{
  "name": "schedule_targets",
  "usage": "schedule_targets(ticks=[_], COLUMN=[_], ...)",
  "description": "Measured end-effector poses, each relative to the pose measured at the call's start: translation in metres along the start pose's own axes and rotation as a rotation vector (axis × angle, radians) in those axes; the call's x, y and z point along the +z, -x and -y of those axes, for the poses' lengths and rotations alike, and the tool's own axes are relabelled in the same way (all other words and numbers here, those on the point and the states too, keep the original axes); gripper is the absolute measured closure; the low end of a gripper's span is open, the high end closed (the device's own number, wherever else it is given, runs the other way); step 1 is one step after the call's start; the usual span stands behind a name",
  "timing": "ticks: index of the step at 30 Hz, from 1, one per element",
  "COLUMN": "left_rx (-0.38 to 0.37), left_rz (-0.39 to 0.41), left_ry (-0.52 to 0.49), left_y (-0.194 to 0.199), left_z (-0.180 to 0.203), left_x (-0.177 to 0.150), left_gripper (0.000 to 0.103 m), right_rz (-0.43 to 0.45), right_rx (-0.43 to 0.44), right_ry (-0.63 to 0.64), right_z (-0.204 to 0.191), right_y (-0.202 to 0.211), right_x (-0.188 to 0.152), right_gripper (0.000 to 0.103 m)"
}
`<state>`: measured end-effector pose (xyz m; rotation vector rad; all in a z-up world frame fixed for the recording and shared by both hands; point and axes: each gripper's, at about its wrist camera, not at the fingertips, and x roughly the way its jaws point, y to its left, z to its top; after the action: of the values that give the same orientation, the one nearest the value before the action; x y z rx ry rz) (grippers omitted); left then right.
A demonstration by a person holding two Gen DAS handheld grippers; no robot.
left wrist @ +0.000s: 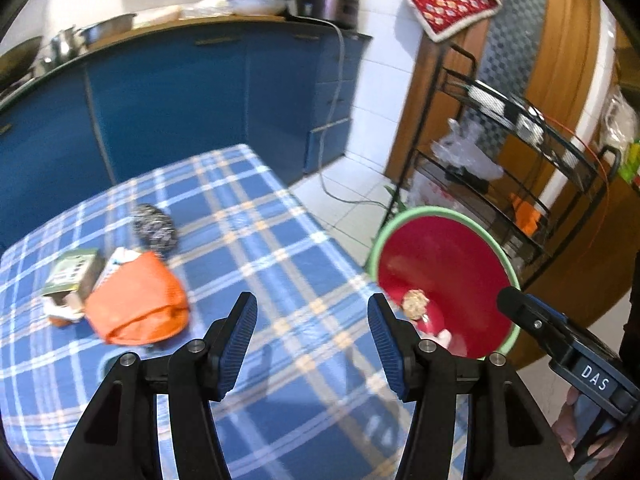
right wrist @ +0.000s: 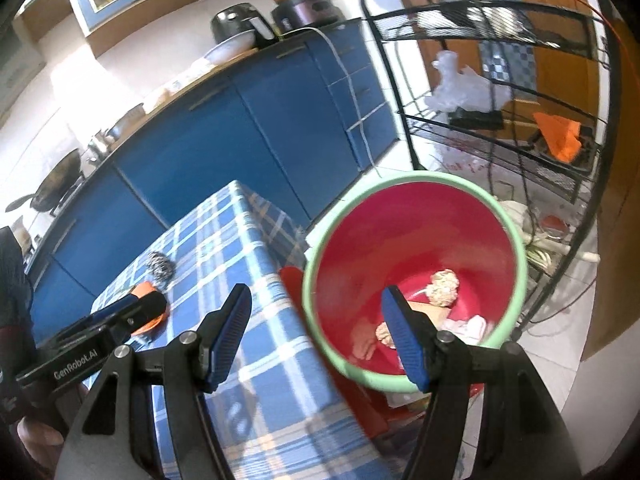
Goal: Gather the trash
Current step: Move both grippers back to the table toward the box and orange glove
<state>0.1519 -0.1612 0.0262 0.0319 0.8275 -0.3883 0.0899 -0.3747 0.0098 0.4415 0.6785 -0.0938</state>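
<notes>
Blur smears the bin's trash; left gripper and right gripper gape wide, empty.

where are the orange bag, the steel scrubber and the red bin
orange bag (left wrist: 136,300): left wrist view, middle of its top face
steel scrubber (left wrist: 154,227): left wrist view, its centre
red bin (right wrist: 412,240): right wrist view, inner back wall

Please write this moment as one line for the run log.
left gripper: open, empty, over table | right gripper: open, empty, at bin | bin: holds scraps | table: orange bag, box
</notes>
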Motion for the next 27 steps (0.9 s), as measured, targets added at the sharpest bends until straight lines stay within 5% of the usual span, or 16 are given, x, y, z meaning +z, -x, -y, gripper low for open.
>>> schedule_targets(ticks=[17, 27], left_rx=[0.216, 0.296], left_rz=[0.067, 0.029], left_ry=[0.16, 0.205], left_y=[0.05, 0.038], left_z=[-0.128, -0.181], left_x=[0.003, 0.007], left_gripper=[0.044, 0.044], right_rz=[-0.052, -0.107], right_rx=[0.101, 0.154], right_ry=[0.134, 0.208], right_z=[-0.092, -0.151], right_y=[-0.02, -0.054], right_x=[-0.01, -0.017], right_gripper=[0.033, 0.031])
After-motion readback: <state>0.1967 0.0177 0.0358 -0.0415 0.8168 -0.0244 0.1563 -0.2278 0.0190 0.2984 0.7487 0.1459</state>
